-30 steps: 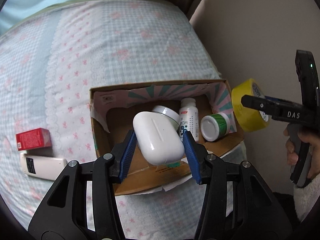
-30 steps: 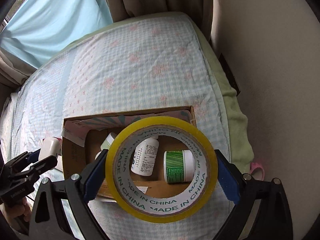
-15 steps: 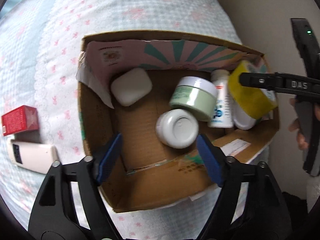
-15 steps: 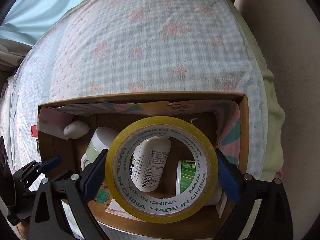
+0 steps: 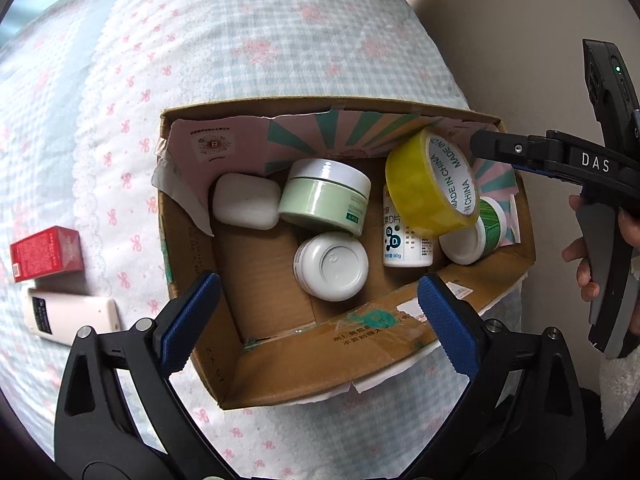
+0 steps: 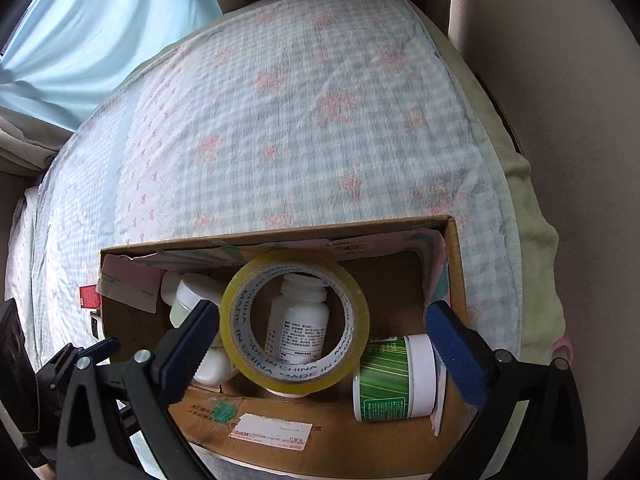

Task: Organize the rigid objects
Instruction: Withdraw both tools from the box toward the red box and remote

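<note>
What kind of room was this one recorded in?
Most likely a bedroom: the cardboard box sits on a bed with a checked, pink-flowered bedspread, a light blue curtain hangs behind it, and a plain wall runs alongside.

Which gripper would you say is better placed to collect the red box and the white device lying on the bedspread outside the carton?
Probably the left gripper: it is open and empty, and the red box and white device lie on its side of the cardboard box.

Tape roll point(image 6: 294, 322) lies in box point(image 6: 454, 264); right gripper point(image 6: 322, 334) spread.
</note>
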The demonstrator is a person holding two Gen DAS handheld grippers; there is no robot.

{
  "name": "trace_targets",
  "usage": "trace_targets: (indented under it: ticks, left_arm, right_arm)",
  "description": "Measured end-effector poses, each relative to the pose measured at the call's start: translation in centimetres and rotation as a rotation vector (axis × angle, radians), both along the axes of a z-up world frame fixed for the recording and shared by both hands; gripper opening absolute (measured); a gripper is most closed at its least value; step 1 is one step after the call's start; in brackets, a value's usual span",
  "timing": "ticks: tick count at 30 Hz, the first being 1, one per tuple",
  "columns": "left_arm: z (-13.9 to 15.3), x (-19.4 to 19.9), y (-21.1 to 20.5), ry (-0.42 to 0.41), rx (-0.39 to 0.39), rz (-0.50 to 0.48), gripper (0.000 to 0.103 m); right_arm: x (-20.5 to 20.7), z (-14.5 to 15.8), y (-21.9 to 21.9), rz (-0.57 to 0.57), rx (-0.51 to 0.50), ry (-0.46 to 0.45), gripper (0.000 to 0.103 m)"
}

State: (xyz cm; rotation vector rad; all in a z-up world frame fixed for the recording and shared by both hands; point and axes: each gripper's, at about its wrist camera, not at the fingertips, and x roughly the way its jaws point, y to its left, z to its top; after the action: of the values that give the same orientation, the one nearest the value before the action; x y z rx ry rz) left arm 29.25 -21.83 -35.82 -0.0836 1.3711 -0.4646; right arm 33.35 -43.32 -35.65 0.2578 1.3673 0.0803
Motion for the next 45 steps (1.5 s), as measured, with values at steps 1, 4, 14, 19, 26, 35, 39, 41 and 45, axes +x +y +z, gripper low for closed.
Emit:
trace_targets:
  ticks: [1,4,14,19,26,35,39,41,45]
  left_arm:
    - [0.2,-0.1,0.2,-0.004,0.002,-0.001,0.099]
    - [1.0,-0.2,0.5,-0.017,0.006,-0.002,0.099]
    - [5.1,-2.2,3.0,-0.073,0.023,0.002,0.099]
    - [7.9,-3.5,5.0,-0.107,0.049,-0.034,0.099]
    - [13.4,-4.9,9.8,-0.207,0.043,-0.071,0.099]
    - [17.4,-5.9,19.4,-0.270,-0.013,-0.170,0.099]
    - [18.5,-5.4,24.8,-0.322,0.023,-0.239,0.099]
    - [18.7,-4.7,27.3,-0.342,0.049,-0.284,0.099]
    - [18.2,-2.9,31.0,-0.357,0.099,-0.371,0.099]
  right_arm:
    - [0.0,0.0,0.2,0.000,0.000,0.000,0.103]
    - [-0.4,0.6,0.4,0.000,0.003,0.006,0.103]
    - [-2.9,4.4,2.2,0.007,0.023,-0.044,0.103]
    - [-4.6,6.4,3.2,-0.016,0.033,-0.068,0.103]
    - [-8.5,11.5,6.9,-0.024,-0.017,-0.122,0.103]
    - [-14.3,16.3,16.3,-0.112,-0.059,-0.162,0.103]
    - [-16.5,17.0,21.6,-0.191,-0.042,-0.168,0.103]
    - [-17.2,16.9,24.3,-0.223,-0.034,-0.163,0.103]
    - [-18.2,16.5,29.4,-0.250,-0.023,-0.159,0.103]
